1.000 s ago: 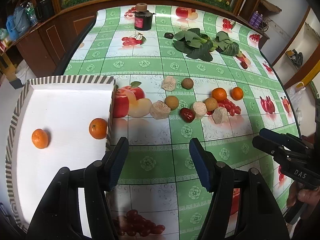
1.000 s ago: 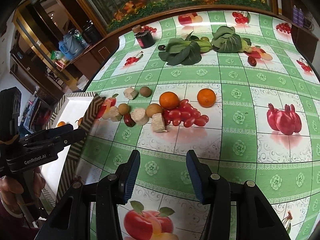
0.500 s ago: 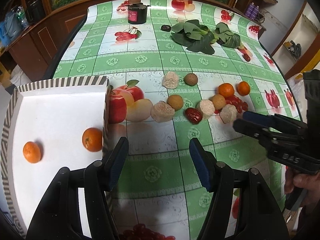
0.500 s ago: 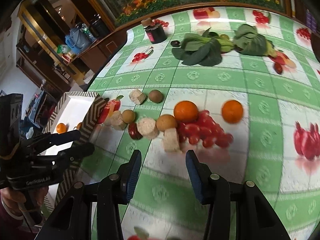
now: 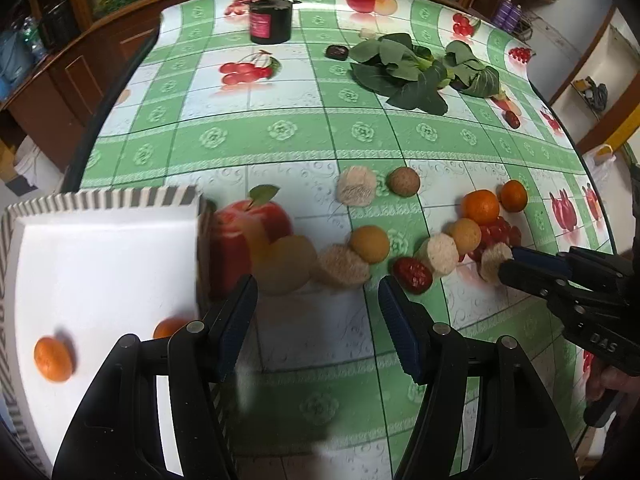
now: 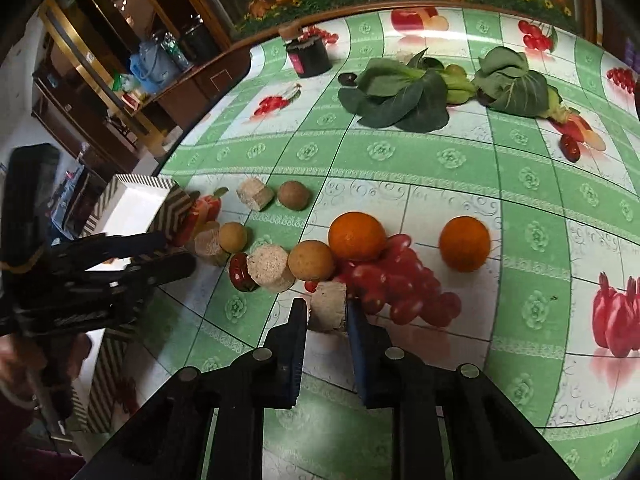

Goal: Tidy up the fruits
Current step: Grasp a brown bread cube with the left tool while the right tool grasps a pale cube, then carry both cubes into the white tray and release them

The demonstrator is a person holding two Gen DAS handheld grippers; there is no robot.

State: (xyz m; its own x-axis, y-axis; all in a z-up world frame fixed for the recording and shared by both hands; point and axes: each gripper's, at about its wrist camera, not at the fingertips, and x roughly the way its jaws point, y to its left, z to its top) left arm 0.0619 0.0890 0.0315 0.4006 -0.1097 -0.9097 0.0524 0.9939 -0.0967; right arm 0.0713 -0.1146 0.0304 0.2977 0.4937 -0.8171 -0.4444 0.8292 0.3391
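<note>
My right gripper (image 6: 327, 307) is shut on a pale rough block (image 6: 329, 306) that rests on the table; it also shows in the left wrist view (image 5: 494, 264). Beyond it lie two oranges (image 6: 357, 236) (image 6: 464, 243), a tan round fruit (image 6: 311, 260), a second pale block (image 6: 269, 268) and a red date (image 6: 239, 271). My left gripper (image 5: 316, 300) is open and empty above the table, beside the white striped tray (image 5: 104, 200). The tray holds two oranges (image 5: 53, 358) (image 5: 170, 327).
Leafy greens (image 5: 404, 72) and a dark jar (image 5: 270, 20) stand at the far side. More pale blocks (image 5: 356, 189) and brown round fruits (image 5: 404, 181) (image 5: 370, 243) lie mid-table. The table edge runs along the left (image 5: 120, 92).
My right gripper moved forward to the cluster and closed on the pale block. My left gripper moved forward along the tray's right edge and stayed open.
</note>
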